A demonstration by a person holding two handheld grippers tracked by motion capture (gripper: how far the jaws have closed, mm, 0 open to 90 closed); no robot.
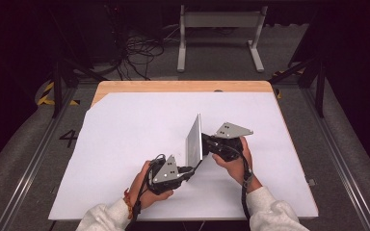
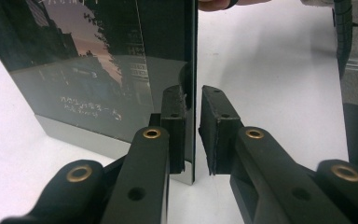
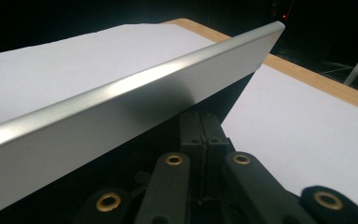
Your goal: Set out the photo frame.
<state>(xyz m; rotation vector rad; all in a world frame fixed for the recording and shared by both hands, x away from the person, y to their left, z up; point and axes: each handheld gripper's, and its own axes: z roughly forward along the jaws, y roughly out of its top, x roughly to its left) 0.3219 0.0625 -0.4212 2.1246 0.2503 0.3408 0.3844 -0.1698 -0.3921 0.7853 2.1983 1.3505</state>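
Both tools are working: left tool (image 1: 189, 169) pinching the standing silver panel (image 1: 194, 140), right tool (image 1: 207, 143) clenched shut, so hold steady.

The person wears pale grey-white sleeves, with an orange-red band at the left wrist. Each hand carries a black tool, the left tool (image 1: 185, 169) and the right tool (image 1: 205, 142), topped by a grey three-cornered plate dotted with small holes. Black cables trail from both. Up close, the black jaws show brass-ringed pivot holes and small screw recesses.
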